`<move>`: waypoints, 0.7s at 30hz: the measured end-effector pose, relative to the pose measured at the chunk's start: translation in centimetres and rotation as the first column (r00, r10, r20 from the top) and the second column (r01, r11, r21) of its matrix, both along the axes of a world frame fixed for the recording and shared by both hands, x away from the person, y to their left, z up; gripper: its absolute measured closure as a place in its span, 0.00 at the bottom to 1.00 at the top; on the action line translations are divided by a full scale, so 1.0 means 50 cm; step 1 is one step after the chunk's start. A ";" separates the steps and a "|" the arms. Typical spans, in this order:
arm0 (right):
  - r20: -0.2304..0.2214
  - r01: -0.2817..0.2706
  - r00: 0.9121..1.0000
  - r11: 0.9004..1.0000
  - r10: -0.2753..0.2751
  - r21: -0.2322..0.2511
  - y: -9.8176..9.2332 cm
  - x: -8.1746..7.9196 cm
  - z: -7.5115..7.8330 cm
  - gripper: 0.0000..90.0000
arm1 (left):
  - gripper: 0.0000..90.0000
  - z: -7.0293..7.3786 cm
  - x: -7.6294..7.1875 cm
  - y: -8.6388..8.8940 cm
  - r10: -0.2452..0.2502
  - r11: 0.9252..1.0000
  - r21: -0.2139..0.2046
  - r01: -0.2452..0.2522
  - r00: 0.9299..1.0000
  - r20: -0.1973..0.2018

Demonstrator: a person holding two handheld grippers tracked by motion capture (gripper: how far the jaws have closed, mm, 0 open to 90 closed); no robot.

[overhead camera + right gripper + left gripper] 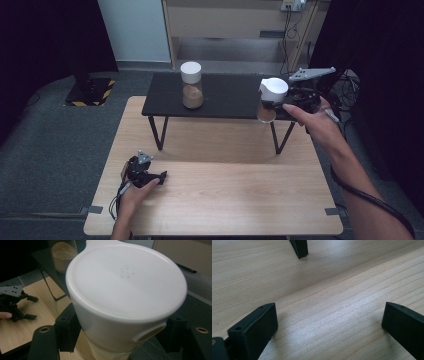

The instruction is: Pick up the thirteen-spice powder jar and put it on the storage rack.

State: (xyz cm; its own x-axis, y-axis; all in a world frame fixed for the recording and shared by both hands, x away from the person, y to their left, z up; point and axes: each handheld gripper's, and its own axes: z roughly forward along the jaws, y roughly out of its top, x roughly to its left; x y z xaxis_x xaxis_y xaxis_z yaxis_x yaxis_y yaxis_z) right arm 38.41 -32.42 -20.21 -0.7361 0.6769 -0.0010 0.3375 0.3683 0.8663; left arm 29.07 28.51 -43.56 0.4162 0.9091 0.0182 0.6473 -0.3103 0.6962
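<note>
- High view: wooden table (215, 200) with a low black stand (210, 95) set across its far half. A jar with a white lid (192, 85) stands upright on the stand, left of centre, with brown powder in its lower part.
- High view: right gripper (272, 105), held in the person's right hand (315, 122), is at the right end of the stand. It pinches a second white-lidded jar (272, 95), which leans slightly; whether its base touches the stand cannot be told.
- High view: left gripper (162, 177) rests low over the near left part of the table in the person's left hand (135, 192), well apart from both jars.
- Left gripper view: two black jaws stand spread wide over bare pale wood (332, 315), with nothing between them. One black leg of the stand (300, 248) meets the table farther off.
- Right gripper view: the white lid (125, 285) looms close, and the jaws press on the jar from both sides just under it. Behind it stands the other jar (62, 255) with its brown powder, and the left gripper (15, 305) lies far off on the wood.
</note>
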 end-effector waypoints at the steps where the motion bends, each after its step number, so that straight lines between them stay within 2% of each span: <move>1: 0.003 -0.001 1.000 1.000 0.001 -0.003 0.005 0.005 0.000 0.35 | 0.00 0.000 0.000 0.000 0.001 1.000 0.000 -0.001 1.000 0.000; 10: 0.001 -0.001 1.000 1.000 0.001 0.007 0.044 0.040 0.002 0.35 | 0.00 0.000 -0.001 -0.001 0.002 1.000 0.001 -0.002 1.000 0.000; 21: -0.003 0.003 1.000 1.000 -0.003 -0.014 0.077 0.072 0.008 0.35 | 0.00 0.000 0.000 -0.001 0.002 1.000 0.001 -0.002 1.000 0.000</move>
State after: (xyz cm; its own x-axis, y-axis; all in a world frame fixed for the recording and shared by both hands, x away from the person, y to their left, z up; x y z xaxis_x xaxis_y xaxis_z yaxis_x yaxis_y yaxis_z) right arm 42.00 -28.58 -19.79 -0.7344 0.6787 -0.0083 0.3407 0.3792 0.8603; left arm 29.05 28.46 -43.55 0.4142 0.9100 0.0186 0.6482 -0.3093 0.6958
